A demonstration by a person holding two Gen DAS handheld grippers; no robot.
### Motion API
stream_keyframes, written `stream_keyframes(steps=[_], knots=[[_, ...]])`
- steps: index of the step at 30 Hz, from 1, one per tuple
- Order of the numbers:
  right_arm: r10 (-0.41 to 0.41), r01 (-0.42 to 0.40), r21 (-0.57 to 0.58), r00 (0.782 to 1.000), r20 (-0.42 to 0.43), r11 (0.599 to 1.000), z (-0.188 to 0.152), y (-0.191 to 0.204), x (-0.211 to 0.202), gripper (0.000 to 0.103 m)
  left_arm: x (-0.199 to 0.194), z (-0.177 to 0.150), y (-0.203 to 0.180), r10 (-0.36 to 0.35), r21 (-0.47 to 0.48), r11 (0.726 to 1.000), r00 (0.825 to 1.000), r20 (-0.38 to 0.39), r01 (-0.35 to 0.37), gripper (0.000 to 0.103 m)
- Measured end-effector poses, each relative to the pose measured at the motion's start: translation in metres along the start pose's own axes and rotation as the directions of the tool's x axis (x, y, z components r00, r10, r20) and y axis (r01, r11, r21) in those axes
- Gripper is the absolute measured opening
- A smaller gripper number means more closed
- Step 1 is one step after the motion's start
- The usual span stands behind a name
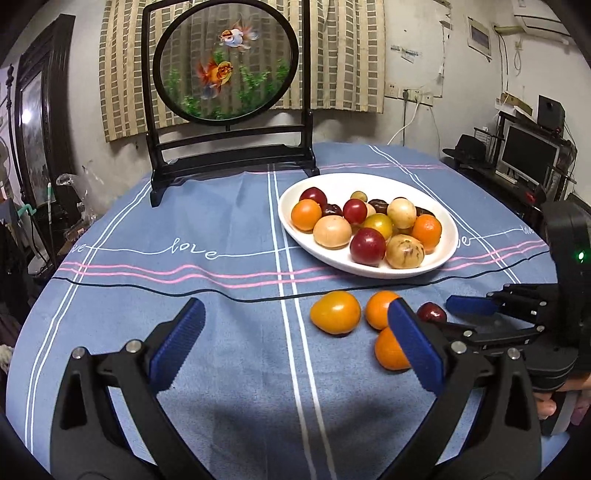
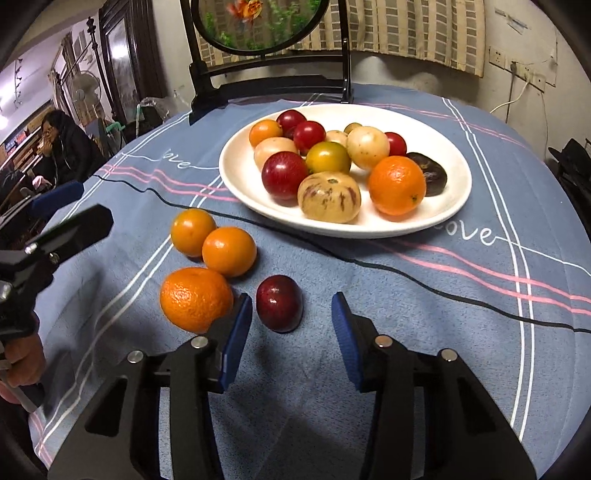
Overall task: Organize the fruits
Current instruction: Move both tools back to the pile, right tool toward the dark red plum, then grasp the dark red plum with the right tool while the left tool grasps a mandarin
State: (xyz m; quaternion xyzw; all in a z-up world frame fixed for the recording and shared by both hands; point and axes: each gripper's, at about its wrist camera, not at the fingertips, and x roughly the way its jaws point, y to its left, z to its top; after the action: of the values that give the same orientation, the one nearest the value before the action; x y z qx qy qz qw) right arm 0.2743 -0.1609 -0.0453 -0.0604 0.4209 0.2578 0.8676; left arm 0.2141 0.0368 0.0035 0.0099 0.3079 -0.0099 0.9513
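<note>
A white plate holds several fruits: red, orange, yellow and pale ones. In front of it three orange fruits and a dark red plum lie on the tablecloth. My left gripper is open and empty above the cloth, its right finger in front of the orange fruits. My right gripper is open and empty, its jaws standing on either side of the plum's near end; it also shows in the left wrist view.
A black stand with a round goldfish screen stands at the table's far edge behind the plate. The blue striped tablecloth covers the round table. A person sits far left.
</note>
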Motion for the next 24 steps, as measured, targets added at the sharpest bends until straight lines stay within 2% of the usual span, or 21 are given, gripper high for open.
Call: stream_keyframes(steps=[6,20,24], knots=[[0.005,-0.005,-0.011,1.0,-0.003,1.0,0.0004,0.0017,0.0031,0.04,0.0025,0.0006,0.0031,0.002,-0.01,1.0,1.0,-0.009,-0.002,0.101],[0.015,-0.015,-0.039,1.0,-0.007,0.999,0.0007,0.0065,0.0081,0.036,0.0024,-0.0006,0.0014,0.018,0.01,1.0,1.0,-0.005,-0.018,0.101],[0.041,-0.041,-0.035,0.999,-0.011,0.999,0.0014,0.0062,0.0095,0.029,0.0036,-0.0015,0.0013,0.007,0.006,1.0,1.0,-0.012,-0.007,0.101]])
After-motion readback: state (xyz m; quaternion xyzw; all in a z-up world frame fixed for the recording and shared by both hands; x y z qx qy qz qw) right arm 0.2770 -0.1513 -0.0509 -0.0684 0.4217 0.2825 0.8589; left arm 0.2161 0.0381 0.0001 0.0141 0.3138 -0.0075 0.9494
